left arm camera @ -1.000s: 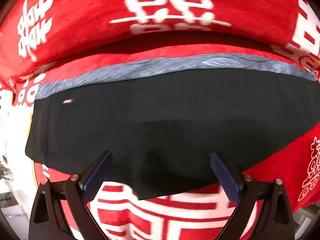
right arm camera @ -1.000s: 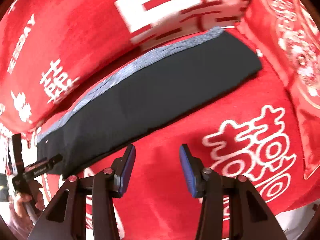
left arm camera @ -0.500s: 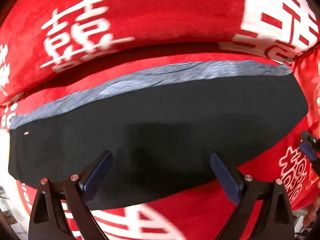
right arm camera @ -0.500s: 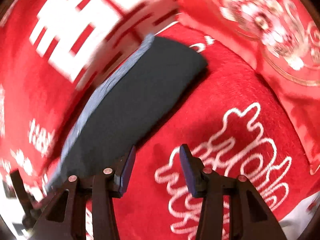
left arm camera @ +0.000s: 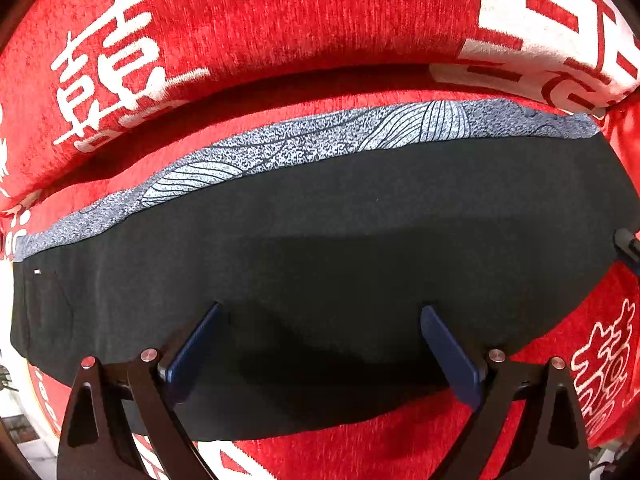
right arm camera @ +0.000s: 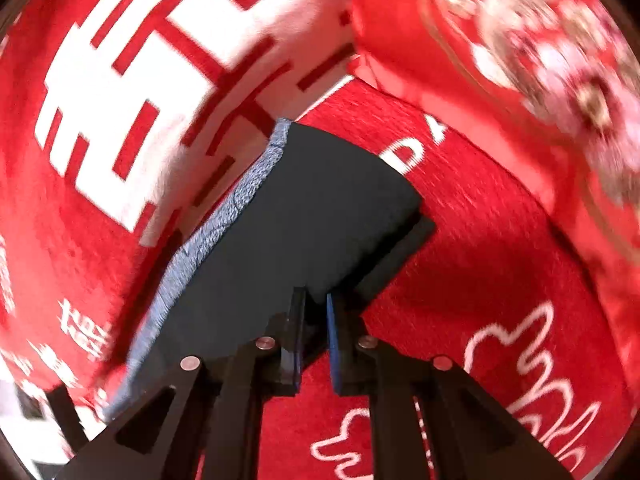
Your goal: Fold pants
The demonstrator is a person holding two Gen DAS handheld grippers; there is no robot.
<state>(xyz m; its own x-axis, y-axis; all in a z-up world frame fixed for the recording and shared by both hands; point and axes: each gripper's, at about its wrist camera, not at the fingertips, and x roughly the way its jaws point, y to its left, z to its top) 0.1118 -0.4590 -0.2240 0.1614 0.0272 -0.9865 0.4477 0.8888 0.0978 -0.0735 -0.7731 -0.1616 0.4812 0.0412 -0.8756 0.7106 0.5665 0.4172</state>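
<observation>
A red sofa cover (left arm camera: 280, 20) with white characters fills both views, its far edges blurred in the right wrist view. One pair of black pants (left arm camera: 340, 240) lies lengthwise along the seat, a grey patterned strip (left arm camera: 320, 140) at its back edge. The left gripper (left arm camera: 320, 344) hovers spread wide over the pants' near edge. The right gripper (right arm camera: 316, 320) is pinched on the pants' (right arm camera: 312, 208) end corner, lifting one layer.

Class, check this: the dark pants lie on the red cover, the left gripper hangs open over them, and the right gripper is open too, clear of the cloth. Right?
One part is wrong. The right gripper is not open: the right wrist view shows its jaws nearly closed on the near edge of the pants. The rest holds: the left gripper is open over them on the red cover.
</observation>
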